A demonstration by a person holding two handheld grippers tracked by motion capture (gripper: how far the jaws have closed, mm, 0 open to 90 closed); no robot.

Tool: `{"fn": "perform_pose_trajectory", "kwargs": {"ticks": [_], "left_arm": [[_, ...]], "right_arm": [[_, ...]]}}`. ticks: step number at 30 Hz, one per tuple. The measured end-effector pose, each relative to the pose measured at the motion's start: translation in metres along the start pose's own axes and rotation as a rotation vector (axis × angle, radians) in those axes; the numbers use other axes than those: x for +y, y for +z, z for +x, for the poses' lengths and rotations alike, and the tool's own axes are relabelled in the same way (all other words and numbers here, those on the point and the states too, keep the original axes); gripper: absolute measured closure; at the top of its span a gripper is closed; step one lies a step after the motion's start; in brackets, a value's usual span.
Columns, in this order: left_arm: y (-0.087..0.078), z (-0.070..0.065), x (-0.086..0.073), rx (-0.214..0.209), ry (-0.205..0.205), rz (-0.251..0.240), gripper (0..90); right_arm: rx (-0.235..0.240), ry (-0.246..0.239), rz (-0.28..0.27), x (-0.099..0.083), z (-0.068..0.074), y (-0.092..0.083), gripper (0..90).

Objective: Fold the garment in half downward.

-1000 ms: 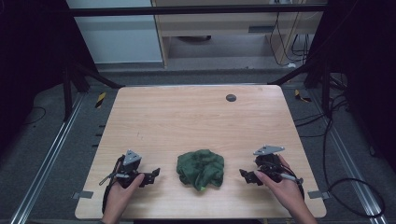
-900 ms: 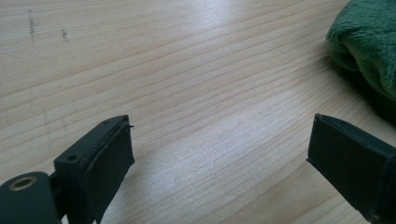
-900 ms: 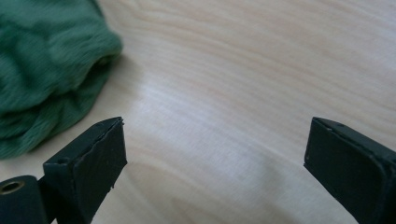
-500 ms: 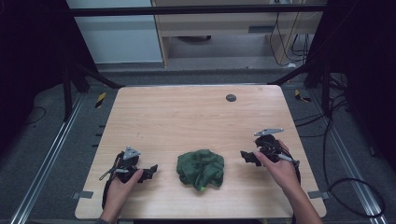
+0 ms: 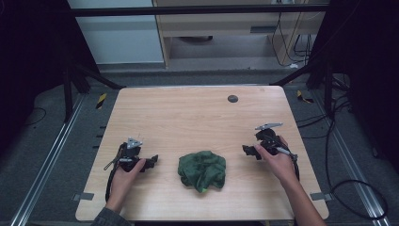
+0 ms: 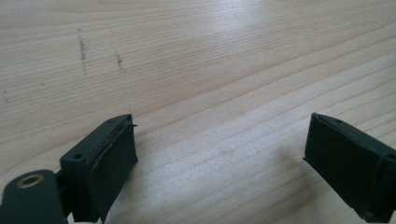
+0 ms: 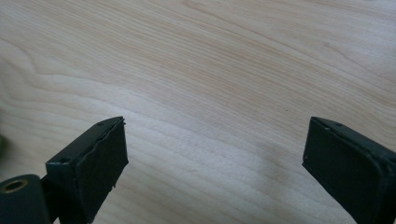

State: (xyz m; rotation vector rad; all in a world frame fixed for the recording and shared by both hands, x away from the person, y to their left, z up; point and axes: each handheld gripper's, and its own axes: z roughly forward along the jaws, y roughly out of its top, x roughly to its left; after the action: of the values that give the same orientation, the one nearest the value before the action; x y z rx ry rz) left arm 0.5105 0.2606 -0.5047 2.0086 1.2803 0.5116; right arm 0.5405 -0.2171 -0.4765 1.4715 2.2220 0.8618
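Green and soft, a crumpled cloth (image 5: pixel 203 170) is seen in a heap on the pale wooden table (image 5: pixel 188 117), near the front edge and about in the middle. The left gripper (image 5: pixel 149 162) is held low at one side of the cloth, and the right gripper (image 5: pixel 248 151) is held at the other side, both apart from it. In the left gripper view the black jaws are spread wide with only bare wood between them, and the same is seen in the right gripper view. Nothing is held. The work looks to be at its start: the cloth is about to be reached for. To do it well, each gripper should be brought in low from its own side, and one loose edge or corner should be pinched, not the thick lump in the middle. A small dark round spot (image 5: pixel 232 99) is seen far back on the table, well away from the cloth. Nothing stands in the way of either gripper. Where the corners of the cloth lie cannot be told.
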Motion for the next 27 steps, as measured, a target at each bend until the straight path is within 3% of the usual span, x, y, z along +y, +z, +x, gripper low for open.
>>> {"fn": "perform_pose_trajectory", "kwargs": {"ticks": [4, 9, 17, 23, 27], "left_arm": [[0.002, 0.004, 0.000, 0.006, -0.011, -0.017, 8.4], [0.006, 0.004, 0.003, 0.043, 0.040, 0.004, 8.0], [0.011, 0.005, 0.006, 0.042, 0.040, 0.014, 3.3], [0.013, 0.006, 0.008, 0.036, 0.048, 0.020, 1.0], [0.014, 0.006, 0.009, 0.040, 0.043, 0.024, 0.0]], "right_arm": [[-0.032, 0.011, -0.003, 0.000, -0.003, 0.007, 7.1], [-0.048, 0.054, -0.015, 0.001, -0.008, 0.016, 8.0], [-0.110, 0.078, -0.027, 0.002, -0.015, 0.020, 8.3], [-0.108, 0.118, -0.030, -0.004, -0.017, 0.028, 7.5], [-0.131, 0.107, -0.077, -0.009, -0.014, 0.030, 6.9]]}}
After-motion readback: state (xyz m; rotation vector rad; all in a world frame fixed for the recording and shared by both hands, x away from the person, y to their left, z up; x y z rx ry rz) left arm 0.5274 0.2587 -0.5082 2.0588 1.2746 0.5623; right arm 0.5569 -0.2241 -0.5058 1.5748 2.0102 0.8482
